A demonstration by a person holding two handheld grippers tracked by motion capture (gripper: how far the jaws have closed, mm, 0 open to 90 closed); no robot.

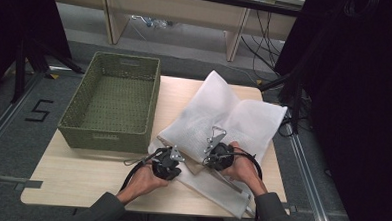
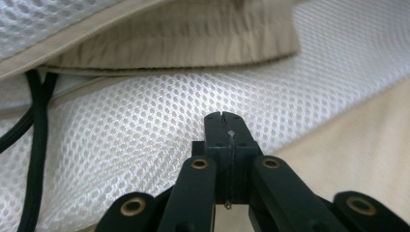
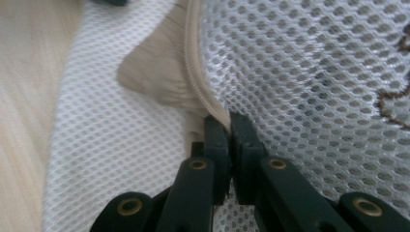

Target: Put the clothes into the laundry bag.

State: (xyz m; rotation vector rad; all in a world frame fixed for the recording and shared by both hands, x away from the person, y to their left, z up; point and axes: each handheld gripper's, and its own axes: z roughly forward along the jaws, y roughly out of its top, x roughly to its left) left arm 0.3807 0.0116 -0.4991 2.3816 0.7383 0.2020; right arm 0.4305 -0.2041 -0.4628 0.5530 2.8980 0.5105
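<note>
A basket [image 1: 111, 104] stands on the table [image 1: 75, 183] at its far left corner, its near wall well back from the table's near edge. Just right of it a mesh bag [image 1: 223, 116] lies spread from the far edge down toward the near right corner, its near left part touching the basket's near right corner. The left gripper [image 1: 167, 163] sits at the bag's near left edge; the right gripper [image 1: 217, 154] lies on the bag, right of the left gripper.
</note>
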